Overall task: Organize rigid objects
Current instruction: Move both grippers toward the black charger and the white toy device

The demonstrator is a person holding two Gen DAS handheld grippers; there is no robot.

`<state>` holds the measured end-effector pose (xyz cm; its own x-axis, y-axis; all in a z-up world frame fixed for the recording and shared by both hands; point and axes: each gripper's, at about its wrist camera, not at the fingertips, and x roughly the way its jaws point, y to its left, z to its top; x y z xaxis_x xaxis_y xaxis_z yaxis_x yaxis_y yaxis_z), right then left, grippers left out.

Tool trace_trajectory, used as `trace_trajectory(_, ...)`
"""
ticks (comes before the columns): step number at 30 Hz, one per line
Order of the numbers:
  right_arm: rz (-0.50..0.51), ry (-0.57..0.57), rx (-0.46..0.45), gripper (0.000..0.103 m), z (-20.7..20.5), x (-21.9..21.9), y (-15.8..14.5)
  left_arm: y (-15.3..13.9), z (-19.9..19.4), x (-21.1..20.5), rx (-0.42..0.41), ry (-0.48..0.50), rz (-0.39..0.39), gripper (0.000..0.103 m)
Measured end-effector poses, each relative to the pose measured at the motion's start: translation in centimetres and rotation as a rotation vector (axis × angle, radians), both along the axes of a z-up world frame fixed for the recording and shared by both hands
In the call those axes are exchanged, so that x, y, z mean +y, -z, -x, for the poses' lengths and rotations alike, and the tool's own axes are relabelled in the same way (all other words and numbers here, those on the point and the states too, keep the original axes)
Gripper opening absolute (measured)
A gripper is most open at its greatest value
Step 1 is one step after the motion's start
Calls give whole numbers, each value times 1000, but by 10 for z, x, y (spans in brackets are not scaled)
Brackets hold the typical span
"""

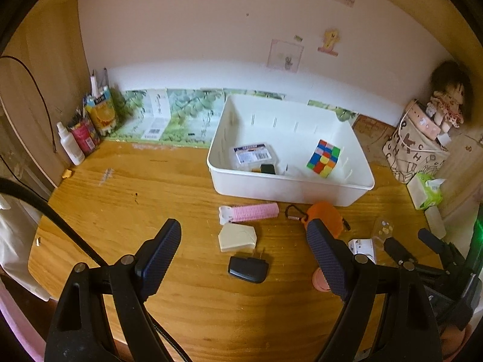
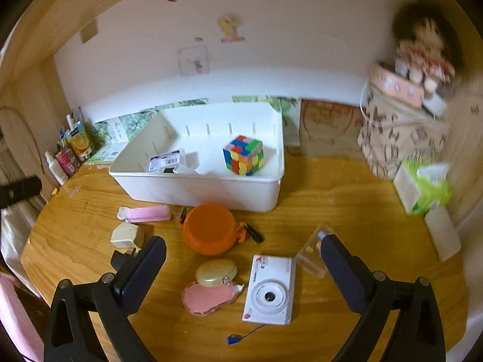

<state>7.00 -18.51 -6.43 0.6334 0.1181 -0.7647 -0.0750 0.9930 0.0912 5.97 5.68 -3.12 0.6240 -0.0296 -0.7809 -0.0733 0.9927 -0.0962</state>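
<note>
A white bin holds a colour cube, a small labelled case and a dark item. On the table in front lie a pink comb, a cream plug block, a black charger, an orange case, a gold compact, a pink mirror, a white camera and a clear box. My left gripper is open above the charger. My right gripper is open over the compact and camera.
Bottles and packets stand at the back left. A printed bag with a doll and a tissue pack stand at the right. The right gripper shows at the right edge of the left wrist view.
</note>
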Motion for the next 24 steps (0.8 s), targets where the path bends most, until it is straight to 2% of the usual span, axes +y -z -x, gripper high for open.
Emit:
trace_trajectory(5, -119, 90, 115, 103, -11, -10, 12, 12, -12, 8, 42, 18, 18, 87)
trace_trajectory(9, -176, 170, 182, 103, -15, -17, 21, 23, -24, 15, 80, 47, 21, 87)
trace_trajectory(13, -198, 238, 224, 103, -19, -20, 27, 33, -35, 21, 119, 80, 29, 87)
trace_trajectory(18, -315, 329, 287, 103, -20, -26, 38, 51, -48, 23, 180, 158, 19, 87)
trace_trajectory(24, -368, 412, 330, 103, -21, -23, 48, 72, -61, 20, 256, 246, 23, 87)
